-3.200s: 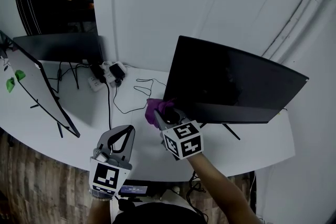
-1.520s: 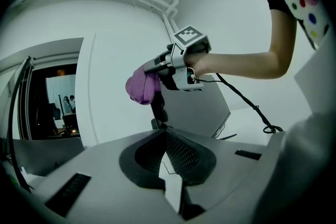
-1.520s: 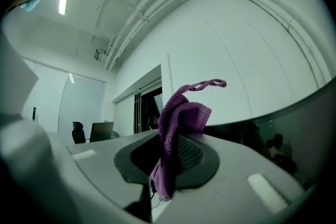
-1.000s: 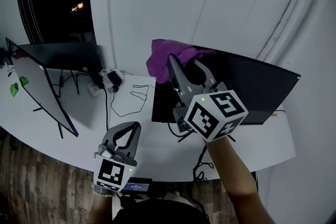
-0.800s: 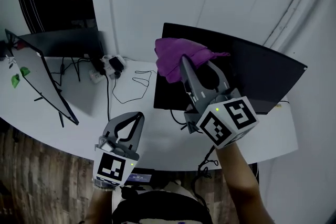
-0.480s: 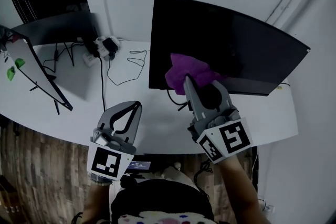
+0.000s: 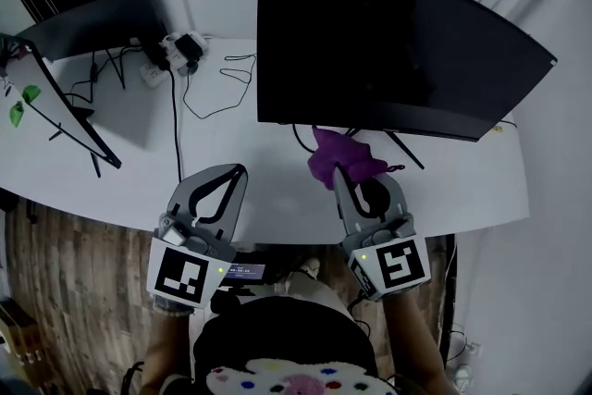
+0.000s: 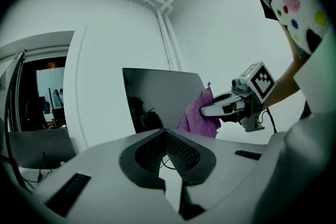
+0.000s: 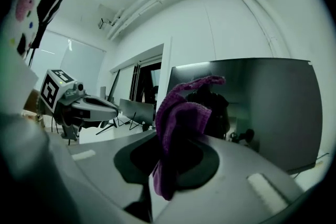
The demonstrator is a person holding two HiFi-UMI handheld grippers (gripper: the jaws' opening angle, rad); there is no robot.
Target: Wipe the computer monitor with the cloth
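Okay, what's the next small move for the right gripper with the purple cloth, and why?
Probably raise the right gripper so the cloth meets the monitor: the cloth is clamped in its jaws but sits below the screen's bottom edge, not on the dark panel.

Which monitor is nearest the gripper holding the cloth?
The big central monitor, just beyond the right gripper and its purple cloth; the other two stand far left.

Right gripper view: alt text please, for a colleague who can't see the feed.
The right gripper has its jaws shut on a purple cloth, which bunches upward in the middle of the picture. Behind it, a dark computer monitor stands against a white wall. The left gripper shows at the left, jaws together.
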